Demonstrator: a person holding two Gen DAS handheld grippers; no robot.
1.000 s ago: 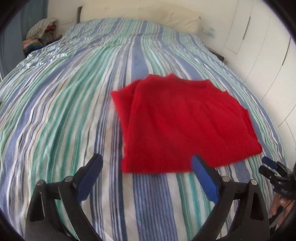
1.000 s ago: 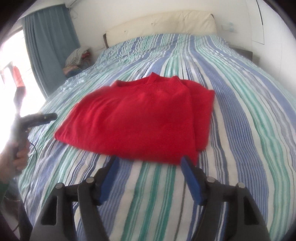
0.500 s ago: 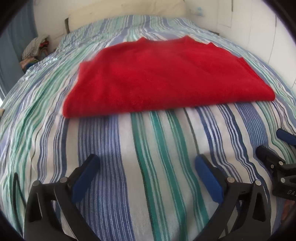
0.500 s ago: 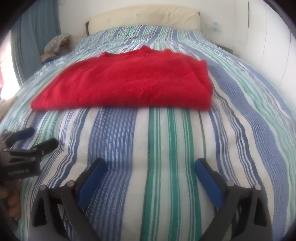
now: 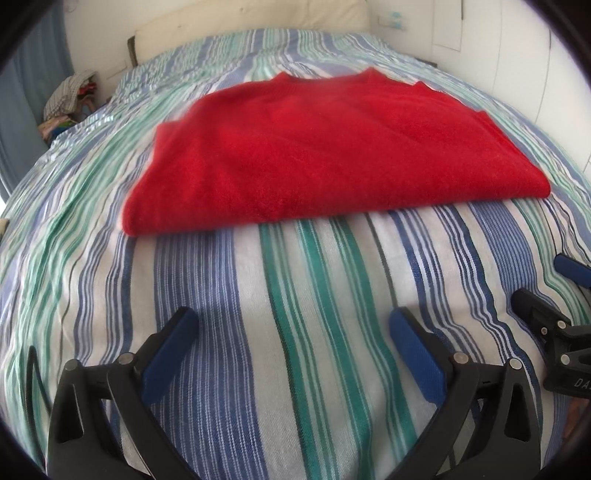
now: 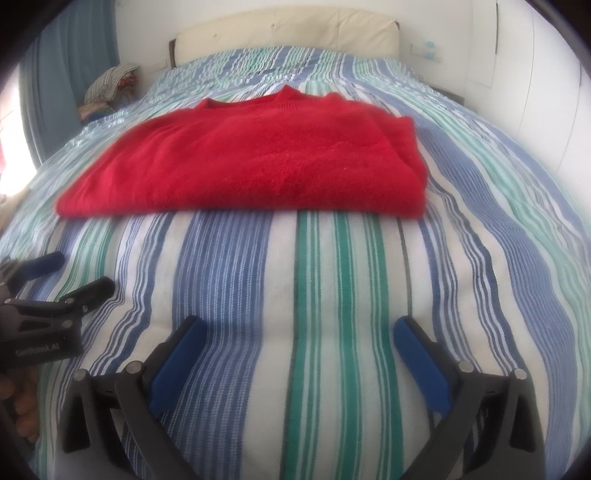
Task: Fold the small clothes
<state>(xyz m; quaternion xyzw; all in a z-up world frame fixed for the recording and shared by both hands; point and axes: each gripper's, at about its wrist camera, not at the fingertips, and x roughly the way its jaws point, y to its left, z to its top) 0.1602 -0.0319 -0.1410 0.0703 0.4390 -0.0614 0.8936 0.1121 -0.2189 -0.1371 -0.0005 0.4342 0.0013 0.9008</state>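
A folded red sweater (image 5: 325,155) lies flat on the striped bedspread (image 5: 295,295), its collar toward the headboard; it also shows in the right wrist view (image 6: 258,158). My left gripper (image 5: 291,325) is open and empty, low over the bedspread, short of the sweater's near edge. My right gripper (image 6: 295,332) is open and empty, also short of the near edge. Each gripper appears at the edge of the other's view: the right one (image 5: 554,295) and the left one (image 6: 70,277), both open.
A cream headboard (image 6: 288,33) stands at the far end of the bed. A pile of clothes (image 6: 110,85) sits at the far left by a blue curtain (image 6: 74,66). White cupboard doors (image 5: 524,66) line the right side.
Both grippers have pulled back and dropped low toward the near end of the bed. The sweater now lies farther ahead of them. It has not moved.
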